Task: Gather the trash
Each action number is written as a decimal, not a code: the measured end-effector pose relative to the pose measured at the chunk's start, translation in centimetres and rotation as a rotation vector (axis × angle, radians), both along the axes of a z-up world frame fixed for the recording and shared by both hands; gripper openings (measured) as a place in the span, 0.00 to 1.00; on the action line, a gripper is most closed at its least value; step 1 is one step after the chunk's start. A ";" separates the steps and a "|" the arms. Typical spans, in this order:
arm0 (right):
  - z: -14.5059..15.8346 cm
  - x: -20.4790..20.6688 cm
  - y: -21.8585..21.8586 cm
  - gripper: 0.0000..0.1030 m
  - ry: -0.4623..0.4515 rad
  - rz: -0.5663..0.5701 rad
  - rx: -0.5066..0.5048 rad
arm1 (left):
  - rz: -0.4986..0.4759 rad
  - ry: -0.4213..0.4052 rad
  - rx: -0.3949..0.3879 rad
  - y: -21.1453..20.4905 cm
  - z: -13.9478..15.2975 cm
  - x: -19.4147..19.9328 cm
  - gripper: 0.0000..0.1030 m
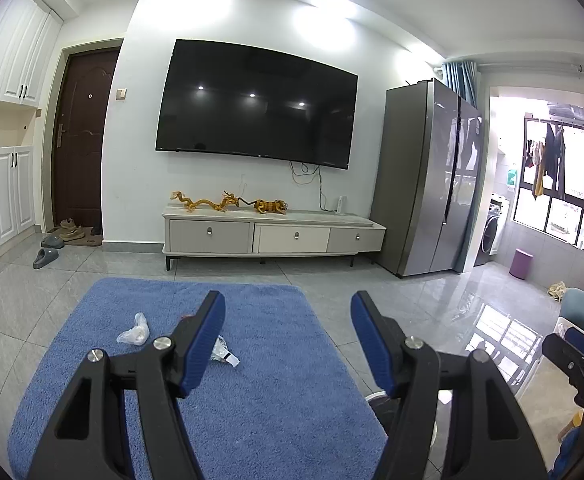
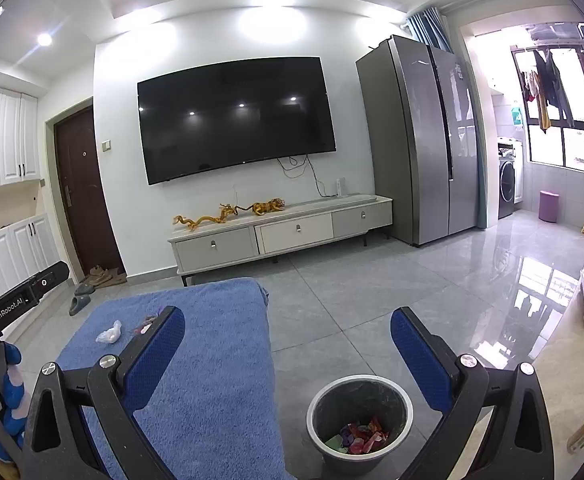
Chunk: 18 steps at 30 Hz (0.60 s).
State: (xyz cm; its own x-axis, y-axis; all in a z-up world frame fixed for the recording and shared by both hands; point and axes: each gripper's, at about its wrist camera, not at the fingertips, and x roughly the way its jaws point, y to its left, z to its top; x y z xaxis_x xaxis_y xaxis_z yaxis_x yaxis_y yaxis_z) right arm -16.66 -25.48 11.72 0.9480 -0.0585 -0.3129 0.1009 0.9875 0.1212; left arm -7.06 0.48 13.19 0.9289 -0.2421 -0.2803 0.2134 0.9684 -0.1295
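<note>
The blue mat [image 1: 275, 360] looked like fuzzy, matt cloth. The floor tiles [image 2: 372, 292] were grey and glossy, mirroring the window. A crumpled clear plastic wrapper [image 1: 135, 331] lay thin and shiny. The fridge [image 2: 420, 140] looked like brushed metal.

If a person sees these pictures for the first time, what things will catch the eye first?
The big black television on the white wall, above the low cabinet with golden figurines. Nearer, the blue rug holds crumpled wrappers, and beside it on the grey floor stands a bin with colourful trash inside. Both open tongs frame the foreground.
</note>
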 end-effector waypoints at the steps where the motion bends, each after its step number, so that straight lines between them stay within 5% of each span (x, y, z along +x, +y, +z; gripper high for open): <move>1: 0.0 0.0 0.0 1.00 0.001 0.000 0.001 | 0.000 0.002 -0.001 0.0 -0.1 0.1 0.62; 18: -0.6 1.2 0.4 1.00 0.032 0.029 0.005 | 0.009 0.025 0.003 0.8 -0.7 1.2 0.62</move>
